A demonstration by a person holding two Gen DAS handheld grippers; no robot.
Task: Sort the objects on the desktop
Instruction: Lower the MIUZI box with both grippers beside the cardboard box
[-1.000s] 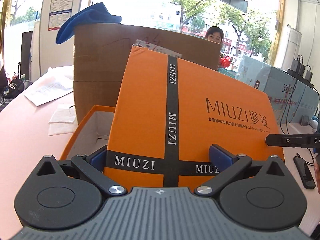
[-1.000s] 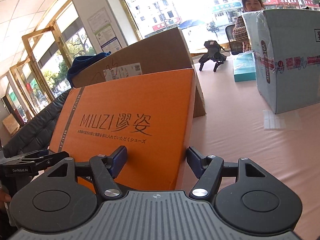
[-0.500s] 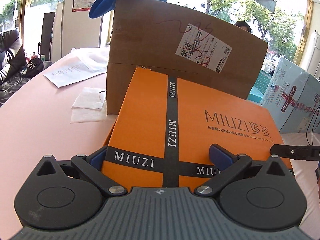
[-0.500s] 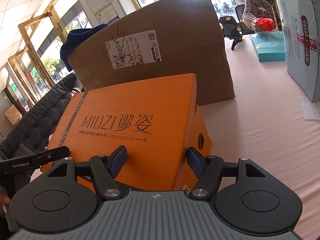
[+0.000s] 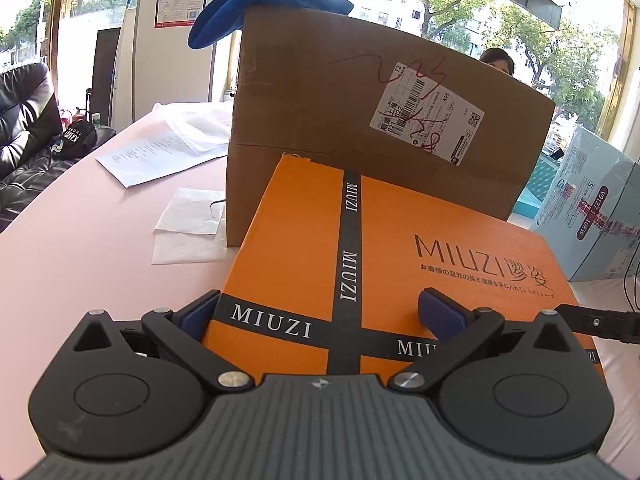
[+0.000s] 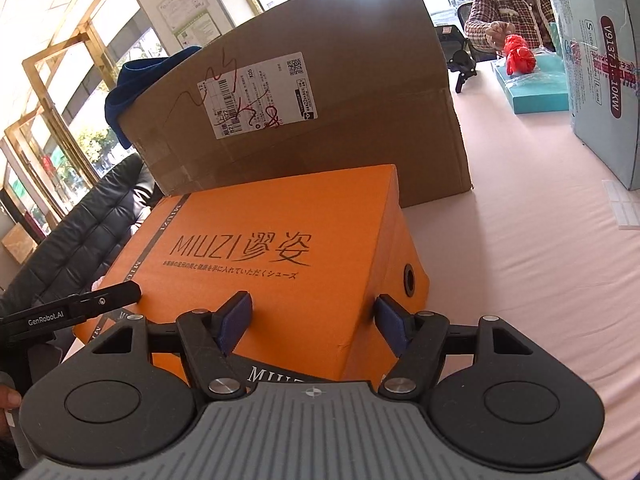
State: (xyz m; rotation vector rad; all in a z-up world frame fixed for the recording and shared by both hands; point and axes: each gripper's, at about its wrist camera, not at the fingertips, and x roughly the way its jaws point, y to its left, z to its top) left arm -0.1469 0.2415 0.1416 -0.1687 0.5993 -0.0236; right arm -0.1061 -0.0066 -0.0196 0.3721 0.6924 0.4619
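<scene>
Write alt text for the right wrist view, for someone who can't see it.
An open hand-held gripper straddles the near right corner of an orange shoe box lying on a pink table. Behind it stands a big brown cardboard box with a shipping label; at the far end a person reaches toward a red bag.

"MIUZI" on orange box lid (image 5: 392, 256)

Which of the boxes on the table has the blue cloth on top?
The brown cardboard box behind the orange MIUZI shoebox; its blue cloth drapes over its top corner.
</scene>
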